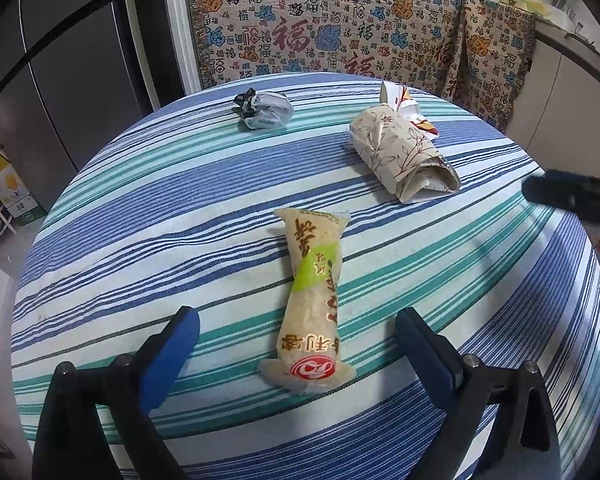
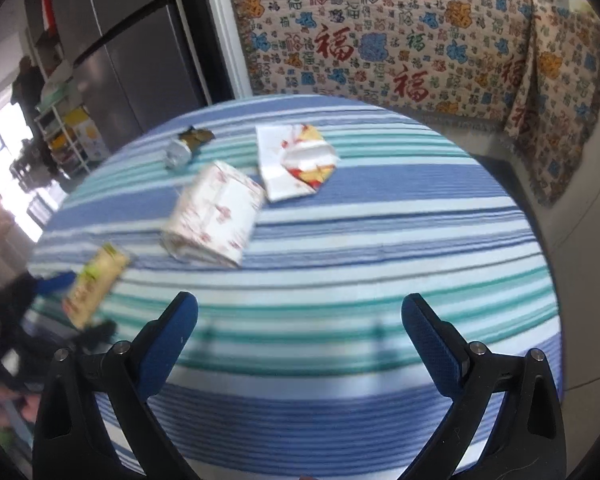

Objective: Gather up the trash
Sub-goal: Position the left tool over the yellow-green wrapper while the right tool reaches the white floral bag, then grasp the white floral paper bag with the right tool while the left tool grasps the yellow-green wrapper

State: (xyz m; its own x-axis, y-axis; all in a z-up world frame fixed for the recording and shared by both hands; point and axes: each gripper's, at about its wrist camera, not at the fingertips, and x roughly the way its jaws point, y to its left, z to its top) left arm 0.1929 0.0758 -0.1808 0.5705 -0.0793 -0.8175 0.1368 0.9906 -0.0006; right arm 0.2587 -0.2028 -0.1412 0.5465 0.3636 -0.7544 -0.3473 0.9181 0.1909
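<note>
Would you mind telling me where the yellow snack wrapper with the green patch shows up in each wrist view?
Left wrist view: the yellow snack wrapper lies lengthwise at lower centre, its near end between the open left gripper fingers.
Right wrist view: the same wrapper sits blurred at the far left edge of the table.
Shared landmark: the floral paper packet, lying beyond the wrapper.
</note>
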